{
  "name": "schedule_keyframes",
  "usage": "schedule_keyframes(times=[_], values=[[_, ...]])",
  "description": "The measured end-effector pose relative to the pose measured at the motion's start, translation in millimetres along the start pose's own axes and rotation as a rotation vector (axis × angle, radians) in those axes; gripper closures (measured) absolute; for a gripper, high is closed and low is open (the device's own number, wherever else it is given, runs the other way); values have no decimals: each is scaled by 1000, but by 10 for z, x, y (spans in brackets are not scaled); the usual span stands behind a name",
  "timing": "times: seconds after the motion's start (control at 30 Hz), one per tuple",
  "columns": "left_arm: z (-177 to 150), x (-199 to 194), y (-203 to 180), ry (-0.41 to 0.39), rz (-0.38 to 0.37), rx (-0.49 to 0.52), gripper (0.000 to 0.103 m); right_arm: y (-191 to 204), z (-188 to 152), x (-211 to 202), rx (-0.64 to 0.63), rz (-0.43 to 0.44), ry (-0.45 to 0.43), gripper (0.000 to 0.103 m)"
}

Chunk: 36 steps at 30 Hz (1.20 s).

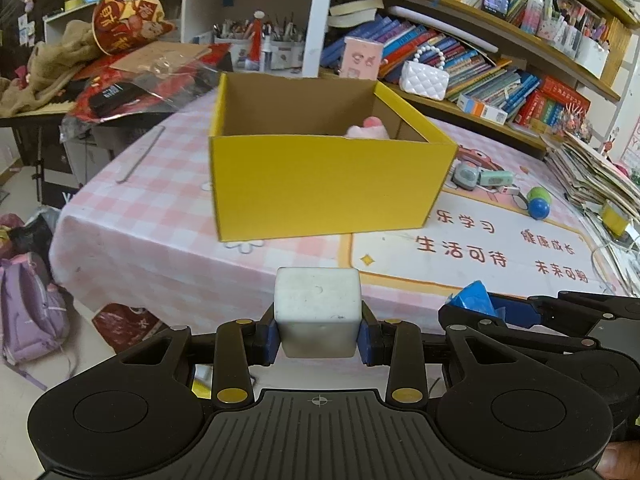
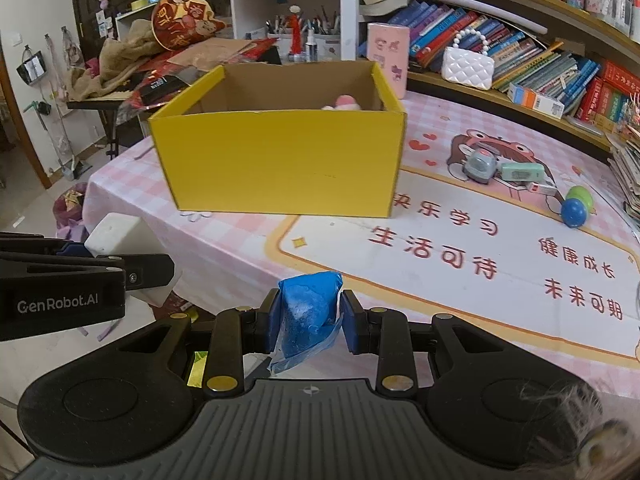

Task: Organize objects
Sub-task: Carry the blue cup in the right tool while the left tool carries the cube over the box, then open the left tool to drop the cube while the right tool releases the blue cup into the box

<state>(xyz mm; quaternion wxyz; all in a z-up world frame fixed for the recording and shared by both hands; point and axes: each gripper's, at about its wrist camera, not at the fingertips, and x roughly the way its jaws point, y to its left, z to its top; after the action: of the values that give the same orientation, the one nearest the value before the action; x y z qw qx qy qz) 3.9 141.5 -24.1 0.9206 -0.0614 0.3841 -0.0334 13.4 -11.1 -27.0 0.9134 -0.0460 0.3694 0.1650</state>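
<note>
A yellow cardboard box (image 1: 328,184) (image 2: 280,164) stands open-topped on the pink checked table, with a pink soft toy (image 1: 370,128) (image 2: 345,103) inside at its right. My left gripper (image 1: 319,334) is shut on a white cube (image 1: 318,312), held near the table's front edge, in front of the box. My right gripper (image 2: 308,322) is shut on a blue plastic-wrapped lump (image 2: 310,304), also short of the box. In the right wrist view the left gripper (image 2: 132,270) with the white cube (image 2: 116,234) shows at the left.
On the printed mat (image 2: 460,264) to the right lie a grey gadget (image 2: 480,166), a mint-green device (image 2: 522,172) and a green-and-blue ball pair (image 2: 576,206). Bookshelves (image 2: 520,52) line the back and right. A paper stack (image 1: 592,176) sits at the right edge. A purple backpack (image 1: 28,312) lies on the floor at left.
</note>
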Motion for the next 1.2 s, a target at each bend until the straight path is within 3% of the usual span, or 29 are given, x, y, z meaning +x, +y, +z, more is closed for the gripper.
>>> schedule_keyframes(times=[0.43, 0.63, 1.0, 1.2], values=[[24, -169, 275, -55, 28, -52, 68, 294, 120, -12, -67, 18, -19, 74], [191, -188, 304, -114, 45, -53, 68, 276, 289, 38, -80, 17, -79, 74], [977, 19, 260, -264, 81, -34, 68, 5, 1237, 221, -57, 30, -271, 75], [1261, 415, 136, -267, 154, -1, 68, -133, 1648, 617, -96, 37, -279, 75]])
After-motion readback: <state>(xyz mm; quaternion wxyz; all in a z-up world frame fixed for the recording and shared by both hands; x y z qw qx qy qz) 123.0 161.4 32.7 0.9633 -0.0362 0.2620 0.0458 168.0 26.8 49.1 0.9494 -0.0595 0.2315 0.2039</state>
